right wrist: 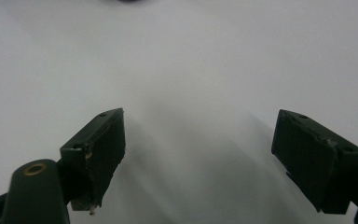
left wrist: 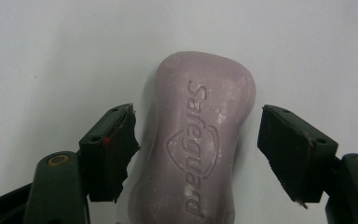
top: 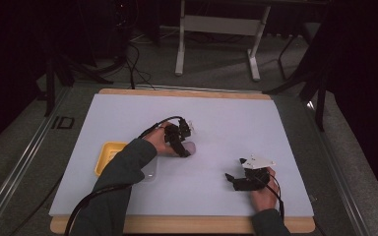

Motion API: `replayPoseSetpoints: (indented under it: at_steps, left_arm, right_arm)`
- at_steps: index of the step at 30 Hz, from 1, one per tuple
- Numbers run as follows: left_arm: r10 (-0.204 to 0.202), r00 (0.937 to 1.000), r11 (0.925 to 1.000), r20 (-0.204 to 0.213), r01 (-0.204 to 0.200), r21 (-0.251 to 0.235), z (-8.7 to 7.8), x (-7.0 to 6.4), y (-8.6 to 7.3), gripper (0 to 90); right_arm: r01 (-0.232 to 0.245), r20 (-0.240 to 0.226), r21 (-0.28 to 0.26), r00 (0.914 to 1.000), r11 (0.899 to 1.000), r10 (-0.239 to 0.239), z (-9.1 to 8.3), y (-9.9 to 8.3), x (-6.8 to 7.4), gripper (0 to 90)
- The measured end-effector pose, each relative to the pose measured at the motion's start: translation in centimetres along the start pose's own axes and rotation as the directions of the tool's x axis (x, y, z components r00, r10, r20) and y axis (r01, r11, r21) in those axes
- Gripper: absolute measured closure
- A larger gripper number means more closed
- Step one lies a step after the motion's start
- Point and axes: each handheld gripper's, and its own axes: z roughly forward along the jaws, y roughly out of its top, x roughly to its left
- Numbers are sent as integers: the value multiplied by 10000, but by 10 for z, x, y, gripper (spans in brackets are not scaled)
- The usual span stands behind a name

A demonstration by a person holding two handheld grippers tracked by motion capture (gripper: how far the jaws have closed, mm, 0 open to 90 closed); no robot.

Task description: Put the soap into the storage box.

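Soap bar (left wrist: 193, 140): near end cut off by left gripper view's bottom edge. Yellow tray (top: 109, 155): right part hidden under person's left sleeve (top: 123, 169).

1. A yellow tray (top: 109, 153) lies on the white table (top: 128, 113) at about 8 o'clock, near the left edge.
2. A white frame (top: 216, 29) stands on the floor beyond the table, at 12 o'clock.

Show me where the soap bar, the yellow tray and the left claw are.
soap bar (left wrist: 193, 140), left gripper view, on its stamped top face.
yellow tray (top: 107, 153), high view, on its rim.
left claw (left wrist: 196, 151), left gripper view, midway between its tips.
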Motion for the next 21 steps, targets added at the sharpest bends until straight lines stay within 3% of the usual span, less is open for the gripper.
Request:
replayPoseSetpoints:
  at_steps: [11,21]
  left_arm:
    - [-112,9999,9979,-125,120,629,7,-1,8,346]
    - [-657,9977,9929,-145,668,982,8,3,11,435]
  right_arm:
    - [4,-11,40,10000,10000,-4,0,0,0,171]
    - [17,-12,51,10000,10000,-17,0,0,0,171]
